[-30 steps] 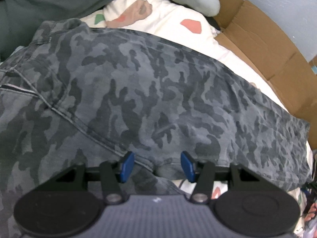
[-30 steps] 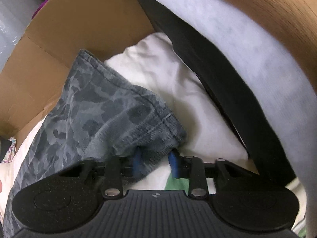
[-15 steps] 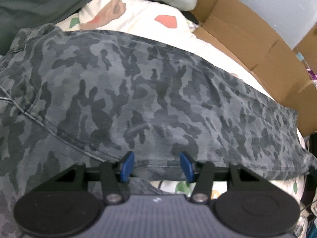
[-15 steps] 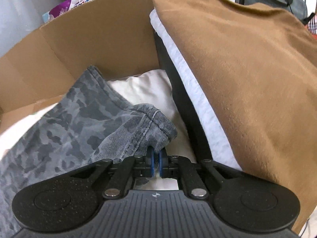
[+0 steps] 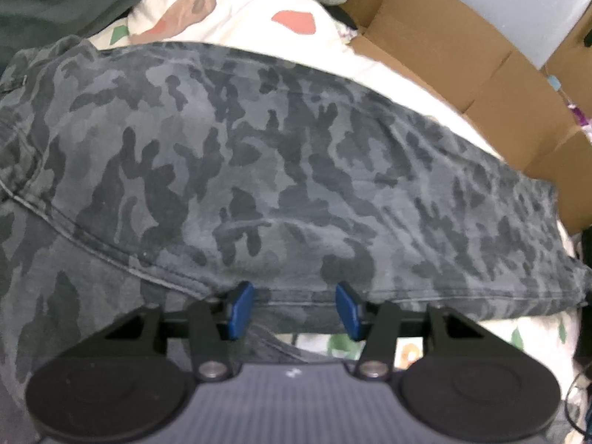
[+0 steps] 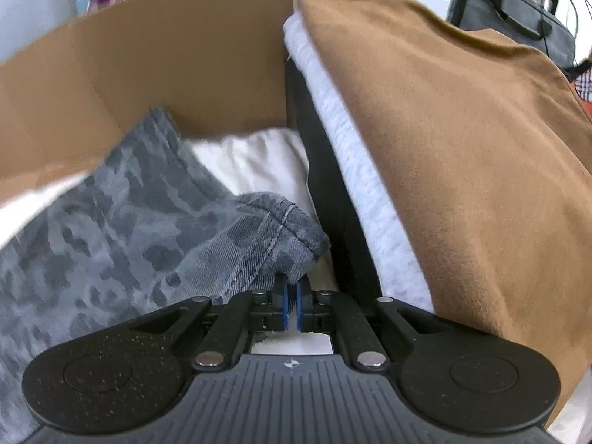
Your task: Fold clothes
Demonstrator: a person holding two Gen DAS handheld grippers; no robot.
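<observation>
A white bedsheet (image 5: 259, 11) printed with coloured patches covered the surface, and the grey camouflage trousers (image 5: 281, 170) lay spread across it, filling most of the left wrist view from the waist end at the left to the leg end at the right. Flattened brown cardboard (image 5: 462, 55) stood along the far edge of the sheet. In the right wrist view a stack of folded clothes rose just beside the trousers: a tan garment (image 6: 462, 170) on top, a pale grey one (image 6: 355, 170) under it and a black layer (image 6: 325, 170) at the bottom. A dark bag (image 6: 518, 11) sat behind the stack.

The trouser hem (image 6: 288, 229), with its double row of stitching, was lifted off the sheet and bunched at the right gripper (image 6: 291, 303). That gripper's blue pads were drawn together, pinching the hem cloth between them.

The left gripper (image 5: 294, 309) hung low over the lower seam edge of the trousers, its blue pads (image 5: 240, 309) spread and its jaws closing. The seam ran between the pads, though the picture was blurred there and the pads did not appear to press on the cloth.
</observation>
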